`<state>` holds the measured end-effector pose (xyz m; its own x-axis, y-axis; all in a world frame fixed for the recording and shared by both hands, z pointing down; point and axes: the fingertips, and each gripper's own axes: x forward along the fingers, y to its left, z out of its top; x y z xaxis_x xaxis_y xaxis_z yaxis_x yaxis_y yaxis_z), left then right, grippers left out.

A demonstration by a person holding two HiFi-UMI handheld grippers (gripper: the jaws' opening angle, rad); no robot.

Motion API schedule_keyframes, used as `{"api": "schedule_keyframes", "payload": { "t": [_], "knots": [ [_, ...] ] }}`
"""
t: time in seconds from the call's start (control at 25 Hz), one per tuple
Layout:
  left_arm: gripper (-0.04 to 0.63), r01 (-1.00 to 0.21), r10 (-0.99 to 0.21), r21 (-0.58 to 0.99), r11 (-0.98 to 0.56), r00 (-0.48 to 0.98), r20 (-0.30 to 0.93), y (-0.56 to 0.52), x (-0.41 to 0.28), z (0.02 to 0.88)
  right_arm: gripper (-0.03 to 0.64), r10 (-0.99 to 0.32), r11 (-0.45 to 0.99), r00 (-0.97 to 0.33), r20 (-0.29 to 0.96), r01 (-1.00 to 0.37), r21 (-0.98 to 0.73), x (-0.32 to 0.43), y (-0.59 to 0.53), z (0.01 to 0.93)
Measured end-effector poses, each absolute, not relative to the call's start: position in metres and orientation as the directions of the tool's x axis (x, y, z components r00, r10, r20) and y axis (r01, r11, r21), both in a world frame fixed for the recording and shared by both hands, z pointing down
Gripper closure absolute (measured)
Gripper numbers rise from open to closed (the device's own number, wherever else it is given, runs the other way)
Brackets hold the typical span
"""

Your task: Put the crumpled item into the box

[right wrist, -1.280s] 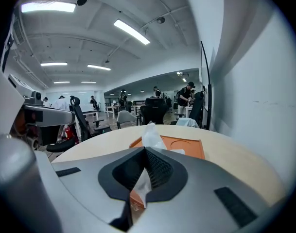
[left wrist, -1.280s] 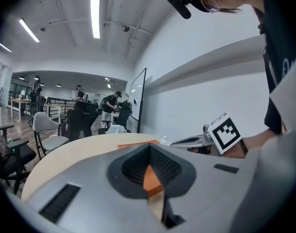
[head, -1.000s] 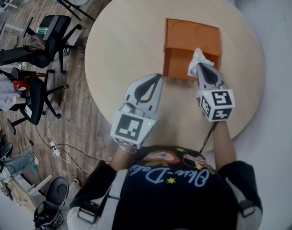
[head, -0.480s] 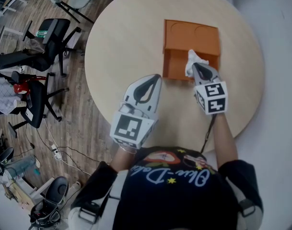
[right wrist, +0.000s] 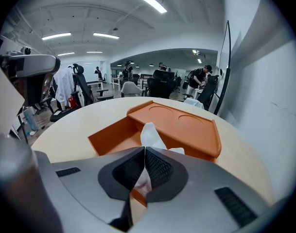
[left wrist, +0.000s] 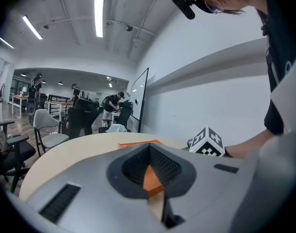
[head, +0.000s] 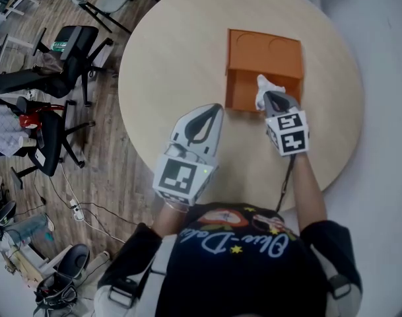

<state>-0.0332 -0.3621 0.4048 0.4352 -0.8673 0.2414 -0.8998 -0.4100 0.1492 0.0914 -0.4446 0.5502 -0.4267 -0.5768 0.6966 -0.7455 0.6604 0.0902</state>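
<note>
An orange box point(head: 263, 68) lies on the round wooden table point(head: 174, 58), its open compartment point(head: 243, 90) on the near side and its lid with two round recesses on the far side. My right gripper point(head: 268, 98) is shut on a white crumpled tissue point(head: 262, 90), which it holds over the near edge of the open compartment. In the right gripper view the tissue point(right wrist: 151, 136) sticks up from between the jaws, with the box point(right wrist: 177, 125) just beyond. My left gripper point(head: 204, 119) hovers over the table left of the box, jaws together with nothing in them.
Office chairs point(head: 62, 51) stand on the wooden floor left of the table. The table's near edge point(head: 240, 193) is close to the person's body. People stand at desks far back in the room point(left wrist: 113, 106).
My right gripper has carried the tissue forward and slightly left, from just in front of the box to over its open compartment. The left gripper has stayed put.
</note>
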Motion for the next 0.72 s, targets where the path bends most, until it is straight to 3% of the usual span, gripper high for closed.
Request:
{"api": "schedule_keyframes", "payload": {
  "t": [0.36,0.72],
  "knots": [
    [0.604,-0.902,-0.872,0.138,-0.408,0.430,0.233,-0.358,-0.032,0.402,0.617,-0.567,0.656,-0.419,0.709,-0.750,0.081,0.096,-0.442,0.555],
    [0.604,-0.900,-0.872,0.094,-0.426,0.436,0.223,-0.346,-0.032,0.399,0.617,-0.650,0.619,-0.445,0.616,-0.781,0.088,0.102,-0.435,0.527]
  ]
}}
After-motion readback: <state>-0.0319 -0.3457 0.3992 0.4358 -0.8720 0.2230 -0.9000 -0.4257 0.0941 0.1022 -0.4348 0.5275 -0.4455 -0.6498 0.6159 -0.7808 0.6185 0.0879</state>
